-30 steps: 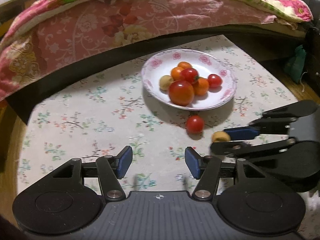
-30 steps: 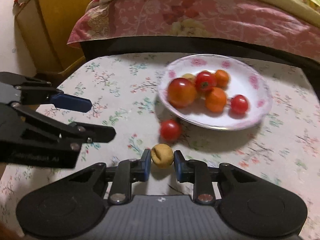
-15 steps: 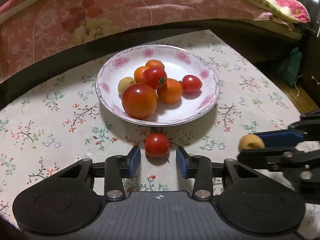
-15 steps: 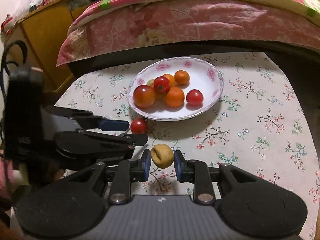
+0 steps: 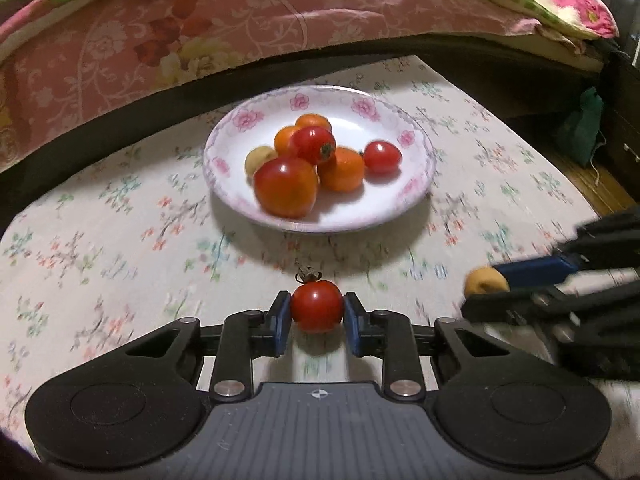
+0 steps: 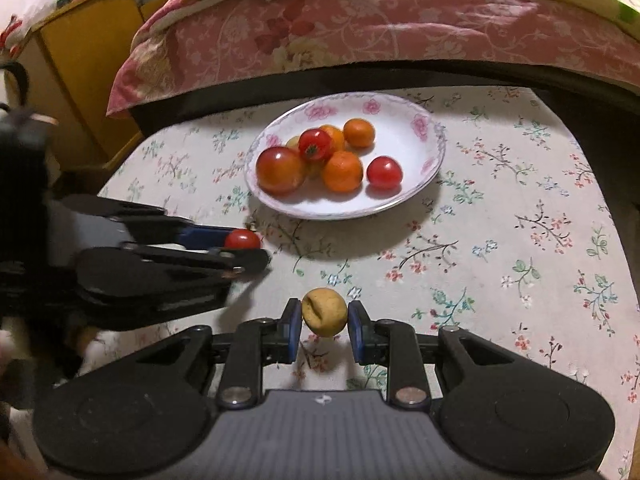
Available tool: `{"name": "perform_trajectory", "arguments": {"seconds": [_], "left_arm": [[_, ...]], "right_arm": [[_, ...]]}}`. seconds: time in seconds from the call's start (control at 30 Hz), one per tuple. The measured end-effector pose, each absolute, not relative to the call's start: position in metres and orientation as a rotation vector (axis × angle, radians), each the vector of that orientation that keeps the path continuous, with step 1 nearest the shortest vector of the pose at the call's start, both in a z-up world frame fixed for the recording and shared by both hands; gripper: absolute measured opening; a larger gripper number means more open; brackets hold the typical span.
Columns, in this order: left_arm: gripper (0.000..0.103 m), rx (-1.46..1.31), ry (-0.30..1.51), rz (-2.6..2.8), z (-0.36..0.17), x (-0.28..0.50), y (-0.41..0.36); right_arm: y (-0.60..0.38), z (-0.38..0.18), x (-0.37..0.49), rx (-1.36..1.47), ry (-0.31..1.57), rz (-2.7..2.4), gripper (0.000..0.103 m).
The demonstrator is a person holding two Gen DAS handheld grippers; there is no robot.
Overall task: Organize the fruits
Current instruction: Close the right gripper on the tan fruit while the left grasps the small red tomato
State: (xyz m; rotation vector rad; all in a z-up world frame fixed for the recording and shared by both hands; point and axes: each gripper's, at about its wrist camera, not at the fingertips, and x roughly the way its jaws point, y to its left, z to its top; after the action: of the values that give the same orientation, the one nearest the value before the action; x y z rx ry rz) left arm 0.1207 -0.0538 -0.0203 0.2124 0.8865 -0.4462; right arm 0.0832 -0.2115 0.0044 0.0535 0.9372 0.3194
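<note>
Right wrist | floral tablecloth (image 6: 500,208) | pink quilt (image 6: 360,28) behind | yellow cabinet (image 6: 84,64) left

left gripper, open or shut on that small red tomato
Shut on it. The left gripper has both blue fingers pressed against the sides of the small red tomato, short of the plate.

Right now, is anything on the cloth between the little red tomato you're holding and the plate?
Nothing: in the left wrist view only bare flowered tablecloth and the plate's shadow lie between the small red tomato and the plate.
</note>
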Motion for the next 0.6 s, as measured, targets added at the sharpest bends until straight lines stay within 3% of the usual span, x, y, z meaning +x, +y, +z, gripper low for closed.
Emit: {"name": "perform_trajectory", "arguments": {"seconds": [0.27,0.6], "left_arm": [[0.036,0.224,0.953,-0.479,-0.018,0.07,-0.031],[0.04,0.257,0.944,-0.505,-0.028,0.065,-0.032]], "right_arm": [[-0.194,-0.002,0.075,0.005,0.959,0.388,0.019],[-0.181,-0.013,0.072,-0.066,0.982,0.431,0.022]]}}
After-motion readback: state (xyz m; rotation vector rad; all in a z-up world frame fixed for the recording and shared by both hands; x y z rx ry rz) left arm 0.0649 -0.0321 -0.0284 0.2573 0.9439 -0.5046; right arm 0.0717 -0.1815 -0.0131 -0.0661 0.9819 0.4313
